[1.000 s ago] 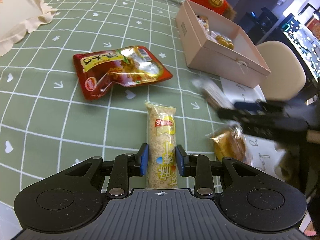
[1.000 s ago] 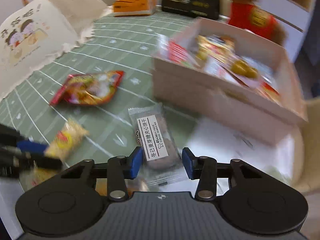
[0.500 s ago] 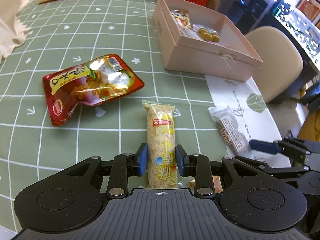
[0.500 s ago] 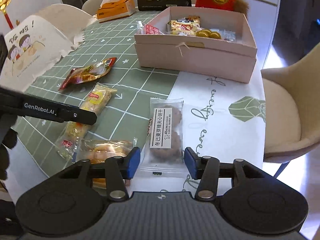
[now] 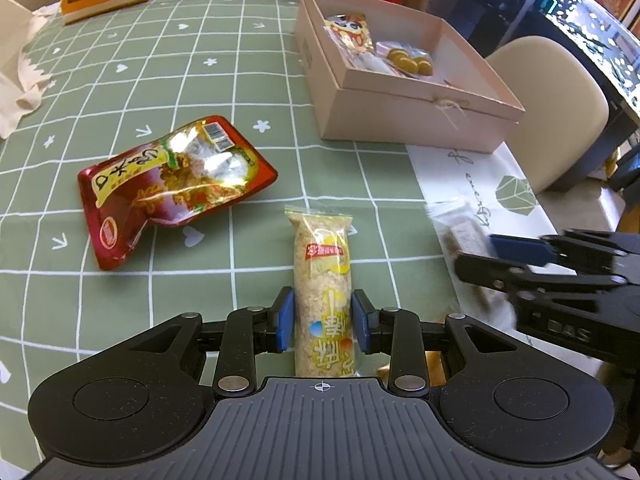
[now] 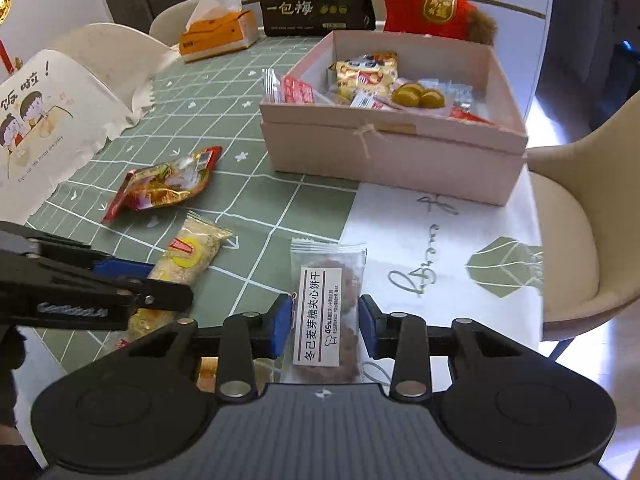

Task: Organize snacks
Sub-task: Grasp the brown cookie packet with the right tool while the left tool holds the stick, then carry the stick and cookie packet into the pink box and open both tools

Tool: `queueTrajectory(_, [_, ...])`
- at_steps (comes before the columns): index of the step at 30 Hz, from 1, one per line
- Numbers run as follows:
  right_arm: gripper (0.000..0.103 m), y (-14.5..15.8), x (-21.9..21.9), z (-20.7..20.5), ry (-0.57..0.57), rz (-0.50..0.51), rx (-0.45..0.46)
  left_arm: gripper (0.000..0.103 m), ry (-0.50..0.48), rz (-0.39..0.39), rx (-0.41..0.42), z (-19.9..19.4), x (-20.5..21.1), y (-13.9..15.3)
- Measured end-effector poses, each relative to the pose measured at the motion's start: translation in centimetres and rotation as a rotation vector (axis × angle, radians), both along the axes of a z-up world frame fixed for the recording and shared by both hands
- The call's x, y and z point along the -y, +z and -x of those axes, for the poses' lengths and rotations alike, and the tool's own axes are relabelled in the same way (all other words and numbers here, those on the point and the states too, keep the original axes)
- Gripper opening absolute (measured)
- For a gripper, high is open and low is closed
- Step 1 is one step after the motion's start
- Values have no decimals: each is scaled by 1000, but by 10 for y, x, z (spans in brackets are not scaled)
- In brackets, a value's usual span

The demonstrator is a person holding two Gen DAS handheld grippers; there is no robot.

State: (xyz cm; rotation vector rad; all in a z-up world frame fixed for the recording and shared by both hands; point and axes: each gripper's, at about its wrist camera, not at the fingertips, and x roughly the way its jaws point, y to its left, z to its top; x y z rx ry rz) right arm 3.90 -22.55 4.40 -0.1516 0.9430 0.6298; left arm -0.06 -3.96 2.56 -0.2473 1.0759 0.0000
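Observation:
My left gripper (image 5: 322, 320) is shut on a long rice-cracker bar (image 5: 322, 276) in a clear and yellow wrapper; it also shows in the right wrist view (image 6: 188, 258). My right gripper (image 6: 324, 326) is shut on a clear biscuit packet (image 6: 326, 312) with a white label, seen blurred in the left wrist view (image 5: 464, 236). A red snack pouch (image 5: 172, 184) lies on the green cloth to the left. The open pink box (image 6: 400, 156) with several snacks inside stands further back.
A gold-wrapped snack (image 6: 120, 344) lies near the table's front edge under the left gripper. An orange tissue box (image 6: 218, 34), a black gift box (image 6: 316, 4) and a red plush toy (image 6: 432, 4) stand at the back. A beige chair (image 6: 592, 216) is at the right.
The right gripper has moved up and closer to the box with the biscuit packet. The left gripper still holds the rice-cracker bar and has shifted slightly.

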Motion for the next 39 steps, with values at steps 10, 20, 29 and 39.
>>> queueTrajectory(10, [36, 28, 24, 15, -8, 12, 53, 35, 8, -43, 36, -7, 8, -2])
queueTrajectory(20, [36, 39, 43, 30, -29, 28, 105, 35, -3, 9, 103, -15, 8, -2])
queueTrajectory(29, [36, 55, 60, 22, -93, -58, 123, 30, -1, 60, 433, -36, -3, 120])
queueTrajectory(39, [36, 61, 50, 30, -58, -75, 153, 30, -49, 186, 381, -151, 19, 132])
